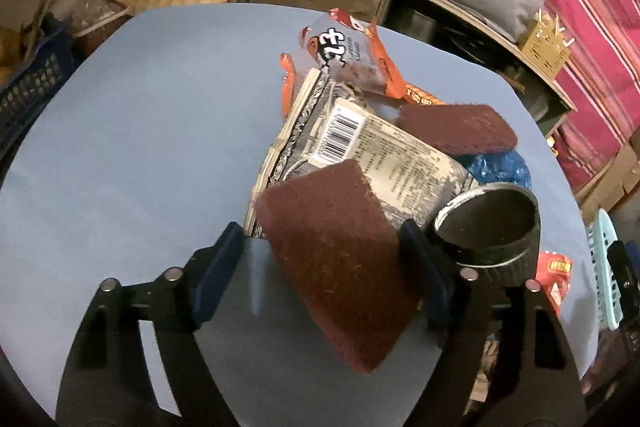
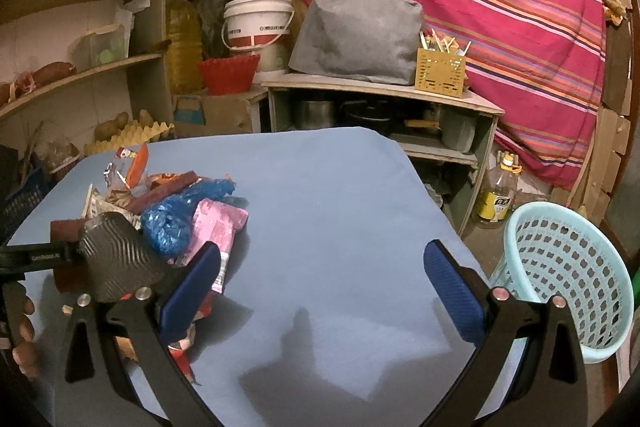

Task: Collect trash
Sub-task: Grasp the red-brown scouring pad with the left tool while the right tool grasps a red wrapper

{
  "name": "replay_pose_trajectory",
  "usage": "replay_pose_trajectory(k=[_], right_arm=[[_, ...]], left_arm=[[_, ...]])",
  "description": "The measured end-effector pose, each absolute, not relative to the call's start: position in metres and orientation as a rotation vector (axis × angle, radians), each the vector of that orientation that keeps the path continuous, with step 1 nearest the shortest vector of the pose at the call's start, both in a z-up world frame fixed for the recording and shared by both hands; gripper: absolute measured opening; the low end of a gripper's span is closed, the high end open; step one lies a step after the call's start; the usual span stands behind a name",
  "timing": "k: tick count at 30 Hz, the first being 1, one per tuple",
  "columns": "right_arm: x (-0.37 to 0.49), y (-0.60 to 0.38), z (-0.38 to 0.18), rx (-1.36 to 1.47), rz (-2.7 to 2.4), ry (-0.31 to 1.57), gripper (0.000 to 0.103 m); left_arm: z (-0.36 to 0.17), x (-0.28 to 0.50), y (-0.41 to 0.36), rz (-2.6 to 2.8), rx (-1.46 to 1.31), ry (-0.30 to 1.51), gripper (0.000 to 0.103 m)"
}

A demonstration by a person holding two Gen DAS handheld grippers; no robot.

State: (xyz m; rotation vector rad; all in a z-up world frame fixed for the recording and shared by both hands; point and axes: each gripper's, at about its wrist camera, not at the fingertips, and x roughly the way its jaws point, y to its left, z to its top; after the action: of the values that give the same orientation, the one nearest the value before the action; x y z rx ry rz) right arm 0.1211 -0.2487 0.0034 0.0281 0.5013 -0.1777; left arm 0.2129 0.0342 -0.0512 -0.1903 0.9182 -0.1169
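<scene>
A pile of trash lies on the blue table: a dark red scouring pad, a second red pad, a printed packet with a barcode, an orange wrapper, a blue crumpled bag and a pink packet. My left gripper is open with the near red pad between its fingers, touching the right one. My right gripper is open and empty over bare table, right of the pile. A light blue perforated basket stands off the table's right edge.
The right gripper's black body sits close to the left gripper's right finger. Shelves with jars, a pot, a white bucket and a red bowl stand behind the table. A striped pink cloth hangs at the right. A bottle stands on the floor.
</scene>
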Motion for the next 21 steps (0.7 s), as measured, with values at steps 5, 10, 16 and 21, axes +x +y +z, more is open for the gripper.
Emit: replay_pose_trajectory(k=[5,10,16,21], right_arm=[[0.12,-0.242,0.001,0.009,-0.178,0.505,0.099],[0.119,-0.238,0.001,0.008,-0.175,0.513,0.099],[0.115,-0.23,0.004,0.004,-0.165,0.506,0.099],[0.114,-0.214,0.004,-0.005,-0.145,0.514,0.099]], left_arm=[[-0.045,0.206,0.029,-0.148,-0.162,0.9,0.057],[-0.038,0.198,0.028,-0.134,-0.103,0.867,0.049],[-0.032,0.192,0.036,-0.127,-0.092,0.838,0.042],[-0.024,0.185,0.047,-0.135,-0.108,0.803,0.027]])
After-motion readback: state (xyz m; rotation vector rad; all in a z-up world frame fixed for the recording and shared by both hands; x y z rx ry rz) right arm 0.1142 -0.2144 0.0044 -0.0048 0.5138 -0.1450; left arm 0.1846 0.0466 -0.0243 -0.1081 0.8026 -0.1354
